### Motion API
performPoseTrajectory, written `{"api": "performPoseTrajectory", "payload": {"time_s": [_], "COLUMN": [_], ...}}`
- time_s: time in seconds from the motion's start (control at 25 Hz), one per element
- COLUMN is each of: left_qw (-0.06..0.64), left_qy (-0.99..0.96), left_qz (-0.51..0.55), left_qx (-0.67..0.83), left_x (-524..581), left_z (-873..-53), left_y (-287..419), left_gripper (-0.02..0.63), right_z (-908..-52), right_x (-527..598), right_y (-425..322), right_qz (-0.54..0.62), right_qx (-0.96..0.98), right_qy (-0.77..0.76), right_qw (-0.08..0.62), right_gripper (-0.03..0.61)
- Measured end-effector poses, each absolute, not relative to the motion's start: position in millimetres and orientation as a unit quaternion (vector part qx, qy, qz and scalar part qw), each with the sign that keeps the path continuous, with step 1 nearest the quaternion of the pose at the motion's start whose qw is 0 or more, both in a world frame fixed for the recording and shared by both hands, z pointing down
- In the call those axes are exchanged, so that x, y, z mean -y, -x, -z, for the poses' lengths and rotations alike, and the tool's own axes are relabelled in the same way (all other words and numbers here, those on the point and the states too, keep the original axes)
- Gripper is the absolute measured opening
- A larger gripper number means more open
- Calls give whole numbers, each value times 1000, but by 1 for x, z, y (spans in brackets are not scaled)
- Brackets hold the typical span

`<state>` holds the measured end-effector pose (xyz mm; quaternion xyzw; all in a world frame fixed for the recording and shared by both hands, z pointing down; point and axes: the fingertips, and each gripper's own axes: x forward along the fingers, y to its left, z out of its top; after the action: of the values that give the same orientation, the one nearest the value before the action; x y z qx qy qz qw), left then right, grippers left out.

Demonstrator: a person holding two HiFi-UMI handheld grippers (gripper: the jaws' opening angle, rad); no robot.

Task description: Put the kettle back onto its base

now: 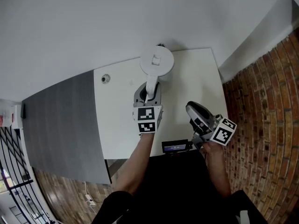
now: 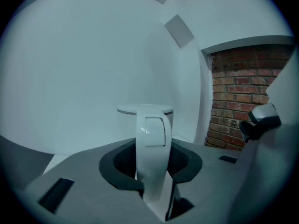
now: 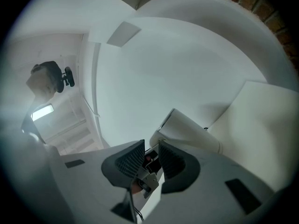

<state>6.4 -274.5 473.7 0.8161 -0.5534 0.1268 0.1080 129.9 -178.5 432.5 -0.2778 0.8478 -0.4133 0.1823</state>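
Observation:
The white kettle (image 1: 157, 61) stands at the far side of the white table (image 1: 196, 78), its handle (image 1: 150, 90) pointing back toward me. My left gripper (image 1: 148, 98) is shut on that handle; in the left gripper view the handle (image 2: 153, 141) fills the gap between the dark pads (image 2: 122, 164), with the lid behind it. The base is hidden under the kettle. My right gripper (image 1: 192, 111) hovers over the table's right front, rolled on its side. Its jaws (image 3: 150, 155) stand a narrow gap apart with nothing between them, and the kettle (image 3: 191, 133) lies ahead of them.
A small round fitting (image 1: 106, 79) sits in the table's far left corner. A dark grey surface (image 1: 60, 125) adjoins the table on the left. A small black device with a lit display (image 1: 175, 147) lies at the front edge. A brick wall (image 1: 261, 101) runs along the right.

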Motion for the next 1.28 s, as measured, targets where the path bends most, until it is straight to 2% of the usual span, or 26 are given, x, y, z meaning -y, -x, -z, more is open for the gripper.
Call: {"api": "performPoseTrajectory", "payload": {"time_s": [0.16,0.24,0.56,0.72,1.0,1.28], "left_qw": [27,16,71,98,78,58], "left_qy": [-856,-869,-889,-873,-855,-827], "left_qz": [-147,-137,-128,-85,-74,-111], "left_qx": [496,475,433,471,507,549], "left_x": [285,299,333,340,311,282], "left_z": [-472,-469,-458,-452,-460,-470], "left_y": [0,9,22,22,11,7], "left_gripper": [132,133,138,130,129,129], "right_z": [-432,-433,-434,-434,-435,-431], "right_x": [178,178,176,175,176,178], "right_y": [-132,-134,-134,-131,-139,-133], "right_qz": [413,413,415,416,415,411], "right_qx": [-847,-847,-846,-847,-843,-847], "right_qy": [280,282,280,277,288,282], "right_qw": [182,182,181,180,186,185], "right_gripper": [95,95,95,95,95,95]}}
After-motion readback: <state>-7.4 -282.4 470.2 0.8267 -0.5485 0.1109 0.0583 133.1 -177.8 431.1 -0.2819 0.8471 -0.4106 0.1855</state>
